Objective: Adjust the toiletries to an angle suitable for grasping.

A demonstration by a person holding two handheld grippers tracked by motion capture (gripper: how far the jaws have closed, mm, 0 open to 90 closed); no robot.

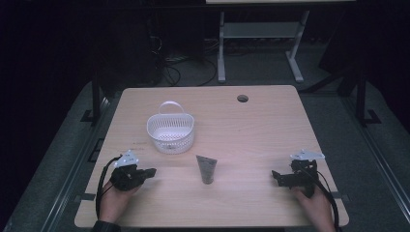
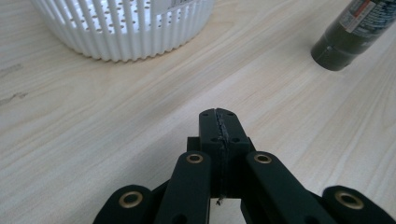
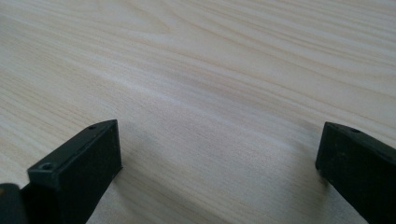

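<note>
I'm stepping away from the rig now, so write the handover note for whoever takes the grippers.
Left gripper: shut, empty, low at the near left of the table.
Right gripper: open, empty, at the near right.
Dark tube: lying on the table between the grippers, cap end towards the person, untouched.
White basket: just beyond the tube, apparently empty.
Done: nothing.
Left: probably putting the tube into the basket.

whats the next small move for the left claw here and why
Probably open the left claw first: its jaws are pressed together with nothing between them, and the dark tube lies apart from it, between the two hands and in front of the white basket. Then ease toward the tube.
</note>
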